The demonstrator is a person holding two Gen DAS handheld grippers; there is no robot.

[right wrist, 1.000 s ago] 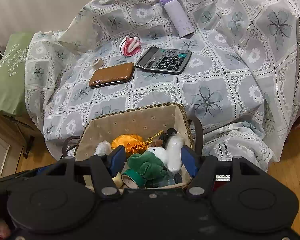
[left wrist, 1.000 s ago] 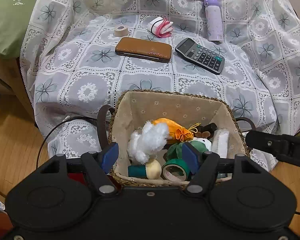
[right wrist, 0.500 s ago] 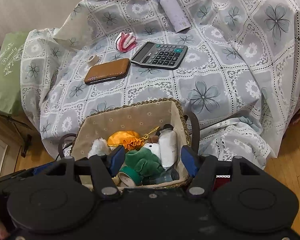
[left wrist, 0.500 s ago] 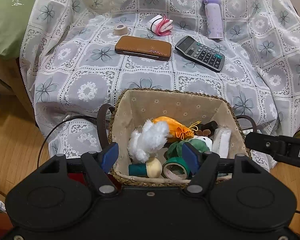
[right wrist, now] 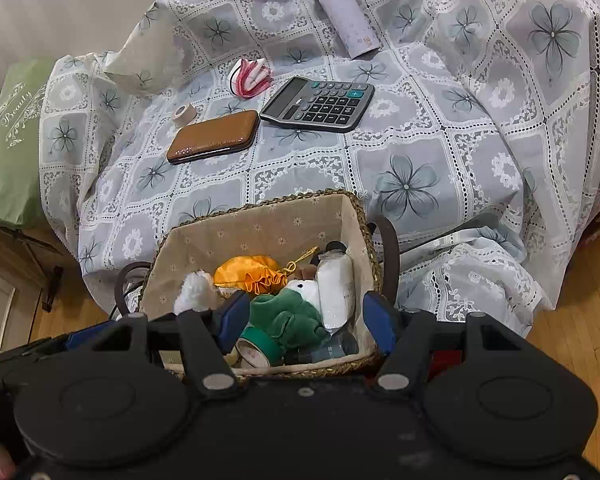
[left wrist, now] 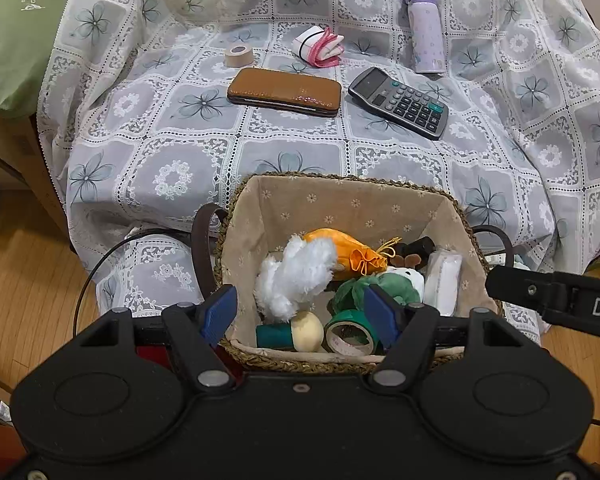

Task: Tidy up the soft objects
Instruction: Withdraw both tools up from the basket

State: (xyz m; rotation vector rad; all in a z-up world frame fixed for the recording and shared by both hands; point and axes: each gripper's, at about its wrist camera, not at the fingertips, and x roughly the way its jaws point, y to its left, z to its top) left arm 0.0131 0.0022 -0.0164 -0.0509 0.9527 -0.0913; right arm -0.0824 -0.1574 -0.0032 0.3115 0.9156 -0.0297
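A lined wicker basket [left wrist: 236, 216] [right wrist: 352, 204] stands on the floor before the covered table. It holds a white fluffy toy [left wrist: 296, 272] [right wrist: 194, 290], an orange pouch [left wrist: 348, 246] [right wrist: 248, 274], a green plush [left wrist: 384, 284] [right wrist: 288, 316], a white bottle [left wrist: 444, 280] [right wrist: 336, 288] and green tape [left wrist: 350, 330] [right wrist: 256, 346]. A folded pink-and-white cloth [left wrist: 320, 44] [right wrist: 250, 76] lies on the table. My left gripper [left wrist: 300, 316] is open above the basket's near rim. My right gripper [right wrist: 306, 322] is open above the green plush. Both are empty.
On the flowered tablecloth lie a brown wallet [left wrist: 284, 90] [right wrist: 214, 136], a calculator [left wrist: 398, 102] [right wrist: 318, 104], a beige tape roll [left wrist: 239, 55] [right wrist: 184, 113] and a lilac bottle [left wrist: 424, 28] [right wrist: 344, 14]. A green pillow [left wrist: 16, 36] lies at the left. Wooden floor surrounds the basket.
Both grippers have drawn back slightly from the table, so the basket sits higher in the views. Both stay open and empty; nothing else moved.
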